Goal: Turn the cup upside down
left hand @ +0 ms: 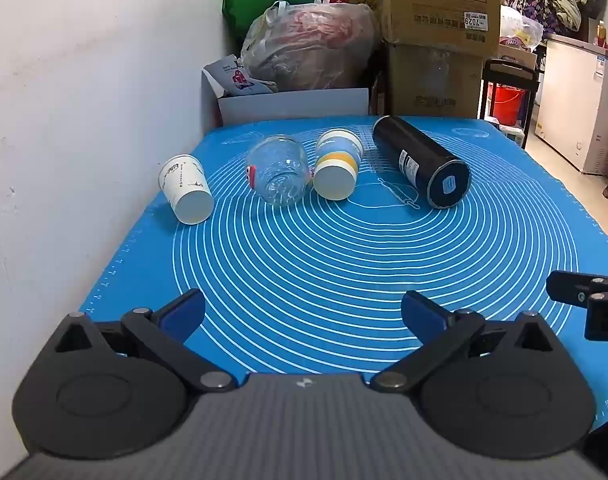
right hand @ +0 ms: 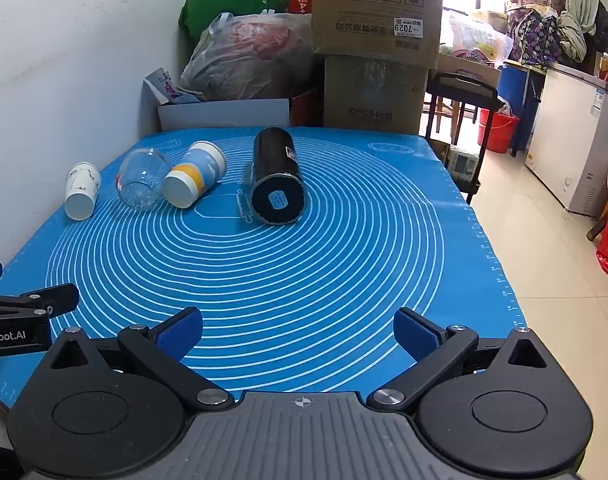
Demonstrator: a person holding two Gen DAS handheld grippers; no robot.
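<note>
Several cups lie on their sides in a row across the far part of the blue mat (left hand: 323, 280), bases toward me: a white paper cup (left hand: 186, 189) (right hand: 82, 191), a clear glass cup (left hand: 278, 174) (right hand: 143, 179), a blue-and-yellow paper cup (left hand: 337, 170) (right hand: 194, 174) and a tall black tumbler (left hand: 421, 160) (right hand: 276, 176). My left gripper (left hand: 304, 316) is open and empty over the near edge of the mat. My right gripper (right hand: 298, 334) is open and empty, beside it on the right. Both are well short of the cups.
A white wall runs along the mat's left side. Stacked cardboard boxes (right hand: 377, 44), plastic bags (left hand: 307, 46) and a white box stand behind the table. On the right are tiled floor, a black rack, a red bucket (right hand: 497, 128) and a white chest freezer (right hand: 571, 136).
</note>
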